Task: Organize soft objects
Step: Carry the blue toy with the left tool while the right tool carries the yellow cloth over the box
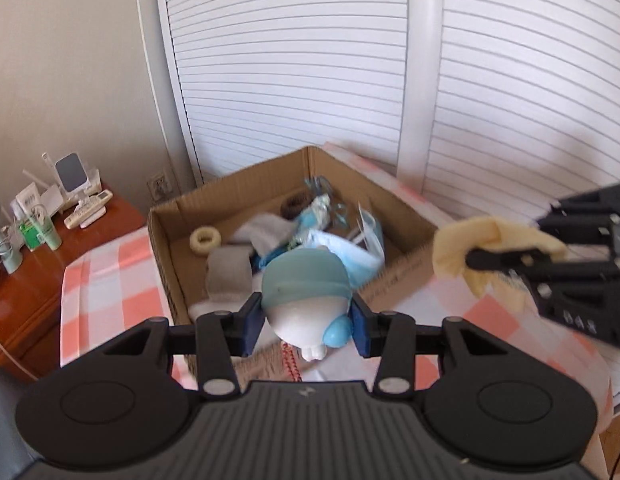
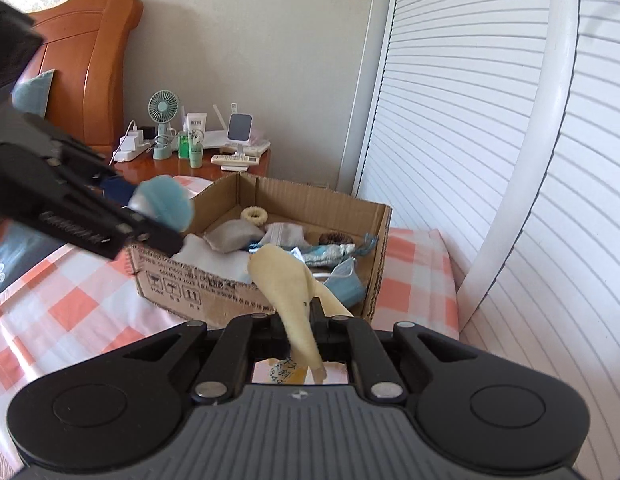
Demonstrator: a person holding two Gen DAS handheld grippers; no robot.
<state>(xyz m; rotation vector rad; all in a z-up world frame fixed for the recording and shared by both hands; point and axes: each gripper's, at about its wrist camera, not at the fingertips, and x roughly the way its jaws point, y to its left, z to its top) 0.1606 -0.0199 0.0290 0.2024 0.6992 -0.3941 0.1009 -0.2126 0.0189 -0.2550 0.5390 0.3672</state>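
My left gripper is shut on a round soft toy, white below with a teal cap and a blue knob; it hangs just in front of the cardboard box. My right gripper is shut on a pale yellow cloth, which droops through the jaws. In the left wrist view the right gripper and the yellow cloth sit to the right of the box. The right wrist view has the left gripper with the toy at the box's left corner.
Inside the box lie grey cloths, a cream ring, a brown ring and blue face masks. It rests on a bed with an orange-checked sheet. A wooden nightstand with a fan and remotes stands left; white louvered doors behind.
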